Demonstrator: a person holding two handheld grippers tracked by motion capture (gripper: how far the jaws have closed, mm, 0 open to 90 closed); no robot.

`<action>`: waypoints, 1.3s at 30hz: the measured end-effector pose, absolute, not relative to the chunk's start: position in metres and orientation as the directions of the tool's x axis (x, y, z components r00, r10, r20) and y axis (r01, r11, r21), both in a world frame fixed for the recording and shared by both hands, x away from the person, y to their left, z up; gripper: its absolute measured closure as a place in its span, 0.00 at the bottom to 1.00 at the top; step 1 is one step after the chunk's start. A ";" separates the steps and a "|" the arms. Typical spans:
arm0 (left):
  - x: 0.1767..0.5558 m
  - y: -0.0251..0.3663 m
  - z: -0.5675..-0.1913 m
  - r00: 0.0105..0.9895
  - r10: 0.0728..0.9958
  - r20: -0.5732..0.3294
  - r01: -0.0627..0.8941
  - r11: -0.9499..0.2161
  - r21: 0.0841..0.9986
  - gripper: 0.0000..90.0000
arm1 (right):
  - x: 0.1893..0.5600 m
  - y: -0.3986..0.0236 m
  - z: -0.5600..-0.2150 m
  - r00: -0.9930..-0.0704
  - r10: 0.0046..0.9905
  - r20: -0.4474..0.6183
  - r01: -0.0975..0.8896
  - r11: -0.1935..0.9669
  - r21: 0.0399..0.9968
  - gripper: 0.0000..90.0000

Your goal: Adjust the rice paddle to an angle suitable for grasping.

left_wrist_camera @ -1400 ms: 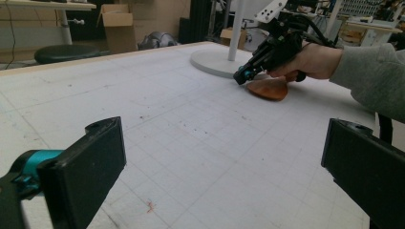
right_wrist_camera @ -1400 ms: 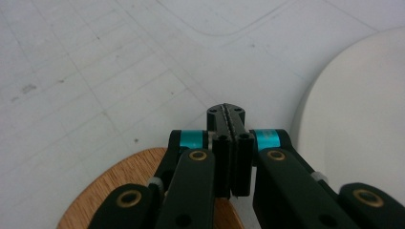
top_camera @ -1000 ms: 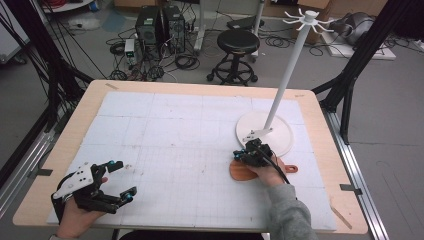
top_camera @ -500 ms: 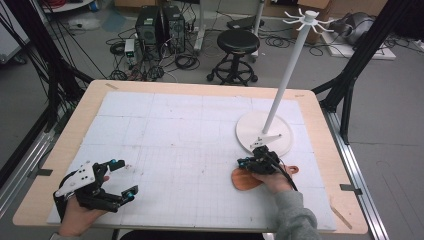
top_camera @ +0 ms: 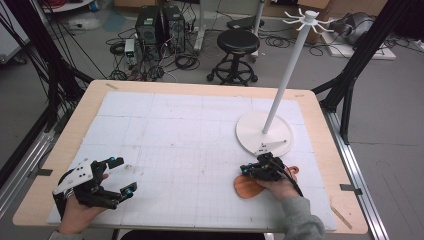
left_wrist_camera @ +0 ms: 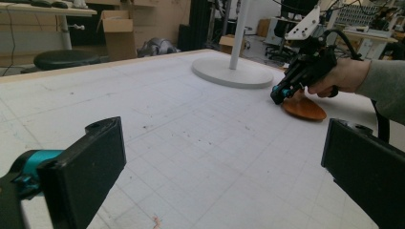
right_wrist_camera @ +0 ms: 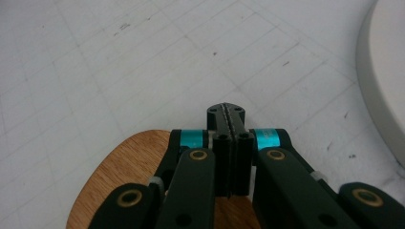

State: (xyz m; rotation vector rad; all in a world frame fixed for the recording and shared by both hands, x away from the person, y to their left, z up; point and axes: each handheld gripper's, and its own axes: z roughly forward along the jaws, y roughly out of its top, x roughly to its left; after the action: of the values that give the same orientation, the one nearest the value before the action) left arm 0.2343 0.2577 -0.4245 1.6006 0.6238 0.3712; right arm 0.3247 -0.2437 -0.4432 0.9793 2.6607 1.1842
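An orange-brown wooden board [top_camera: 247, 187] with a small handle lies flat on the white gridded mat, near the front right. My right gripper [top_camera: 246, 171] hovers low over it, shut, its tips pressed together with nothing between them; in the right gripper view the gripper [right_wrist_camera: 227, 112] points past the board's [right_wrist_camera: 129, 162] rounded edge. In the left gripper view that board [left_wrist_camera: 305, 109] lies under the other hand. My left gripper [top_camera: 124, 175] rests at the front left with jaws wide open and nothing between them, shown likewise in its own view [left_wrist_camera: 224, 157].
A white stand [top_camera: 287, 75] with hooks at its top rises from a round base [top_camera: 255, 132] just behind the right hand. The mat [top_camera: 190, 145] covers the wooden table. A stool [top_camera: 239, 42] and computer cases stand on the floor beyond.
My right gripper has drawn back from the stand's base toward the table's near edge, and the wooden board has slid with it. The left gripper has stayed put.
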 end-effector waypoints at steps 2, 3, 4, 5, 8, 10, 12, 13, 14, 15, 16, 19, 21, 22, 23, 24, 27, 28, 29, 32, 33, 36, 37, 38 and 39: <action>0.235 0.257 -0.424 0.799 0.589 -0.123 0.177 -0.035 0.984 0.02 | 0.319 -0.245 -0.442 -0.811 0.567 0.142 0.492 0.530 0.690 1.00; 0.235 0.257 -0.424 0.799 0.588 -0.124 0.178 -0.033 0.984 0.02 | 0.317 -0.246 -0.442 -0.817 0.563 0.126 0.480 0.543 0.689 1.00; 0.236 0.257 -0.424 0.800 0.587 -0.126 0.179 -0.034 0.983 0.02 | 0.315 -0.247 -0.441 -0.821 0.560 0.112 0.469 0.550 0.691 1.00; 0.236 0.256 -0.425 0.800 0.586 -0.126 0.179 -0.033 0.983 0.02 | 0.314 -0.247 -0.441 -0.821 0.560 0.112 0.469 0.549 0.692 1.00; 0.236 0.255 -0.425 0.802 0.584 -0.128 0.182 -0.033 0.983 0.02 | 0.311 -0.251 -0.442 -0.822 0.556 0.119 0.469 0.545 0.695 1.00; 0.236 0.254 -0.425 0.804 0.580 -0.129 0.183 -0.037 0.982 0.02 | 0.309 -0.254 -0.443 -0.823 0.554 0.127 0.470 0.537 0.701 1.00; 0.237 0.254 -0.425 0.805 0.579 -0.127 0.183 -0.039 0.982 0.02 | 0.305 -0.258 -0.444 -0.820 0.553 0.146 0.479 0.525 0.703 1.00; 0.237 0.254 -0.425 0.805 0.579 -0.129 0.184 -0.037 0.982 0.02 | 0.304 -0.260 -0.444 -0.822 0.550 0.149 0.479 0.525 0.704 1.00; 0.237 0.254 -0.425 0.805 0.579 -0.129 0.184 -0.037 0.982 0.02 | 0.304 -0.260 -0.444 -0.822 0.550 0.149 0.479 0.525 0.704 1.00; 0.237 0.254 -0.425 0.805 0.580 -0.129 0.184 -0.036 0.982 0.02 | 0.300 -0.263 -0.444 -0.823 0.547 0.152 0.479 0.524 0.704 1.00; 0.237 0.254 -0.425 0.805 0.579 -0.128 0.182 -0.037 0.983 0.02 | 0.300 -0.263 -0.444 -0.823 0.547 0.152 0.479 0.524 0.704 1.00; 0.238 0.253 -0.424 0.805 0.581 -0.121 0.176 -0.040 0.983 0.02 | 0.290 -0.267 -0.443 -0.836 0.537 0.114 0.448 0.547 0.708 1.00; 0.238 0.253 -0.424 0.808 0.578 -0.117 0.172 -0.040 0.984 0.02 | 0.283 -0.269 -0.443 -0.842 0.530 0.098 0.432 0.557 0.709 1.00; 0.238 0.253 -0.424 0.808 0.578 -0.117 0.172 -0.040 0.984 0.02 | 0.280 -0.270 -0.443 -0.843 0.531 0.089 0.428 0.560 0.709 1.00; 0.238 0.253 -0.424 0.808 0.577 -0.119 0.172 -0.039 0.984 0.02 | 0.280 -0.270 -0.443 -0.843 0.531 0.089 0.428 0.560 0.709 1.00; 0.238 0.252 -0.423 0.808 0.577 -0.120 0.174 -0.039 0.984 0.02 | 0.278 -0.272 -0.443 -0.845 0.529 0.086 0.423 0.561 0.711 1.00; 0.239 0.251 -0.423 0.809 0.575 -0.119 0.175 -0.043 0.984 0.02 | 0.272 -0.278 -0.443 -0.845 0.527 0.086 0.422 0.560 0.713 1.00; 0.240 0.250 -0.423 0.810 0.574 -0.115 0.172 -0.046 0.984 0.02 | 0.269 -0.282 -0.444 -0.845 0.527 0.091 0.423 0.555 0.716 1.00; 0.240 0.249 -0.423 0.811 0.573 -0.117 0.172 -0.043 0.984 0.02 | 0.267 -0.284 -0.444 -0.844 0.527 0.098 0.427 0.551 0.717 1.00; 0.239 0.250 -0.422 0.814 0.570 -0.113 0.169 -0.047 0.984 0.02 | 0.264 -0.290 -0.445 -0.837 0.534 0.121 0.446 0.537 0.716 1.00; 0.239 0.250 -0.422 0.815 0.568 -0.116 0.169 -0.041 0.985 0.02 | 0.264 -0.290 -0.445 -0.837 0.534 0.121 0.446 0.537 0.716 1.00; 0.239 0.251 -0.421 0.815 0.568 -0.116 0.166 -0.037 0.985 0.02 | 0.258 -0.298 -0.445 -0.834 0.535 0.136 0.454 0.524 0.721 1.00; 0.240 0.251 -0.421 0.815 0.568 -0.118 0.168 -0.037 0.985 0.02 | 0.256 -0.300 -0.445 -0.833 0.537 0.136 0.455 0.524 0.720 1.00; 0.241 0.250 -0.421 0.814 0.569 -0.118 0.168 -0.036 0.985 0.02 | 0.255 -0.301 -0.446 -0.835 0.532 0.143 0.456 0.522 0.721 1.00; 0.241 0.249 -0.422 0.815 0.568 -0.118 0.171 -0.040 0.984 0.02 | 0.254 -0.302 -0.446 -0.833 0.534 0.145 0.459 0.519 0.721 1.00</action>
State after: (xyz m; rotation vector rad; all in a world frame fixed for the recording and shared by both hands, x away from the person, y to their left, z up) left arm 0.2409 0.2490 -0.4217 1.6060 0.5976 0.3525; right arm 0.2538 -0.3024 -0.4455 0.8700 2.6547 1.2160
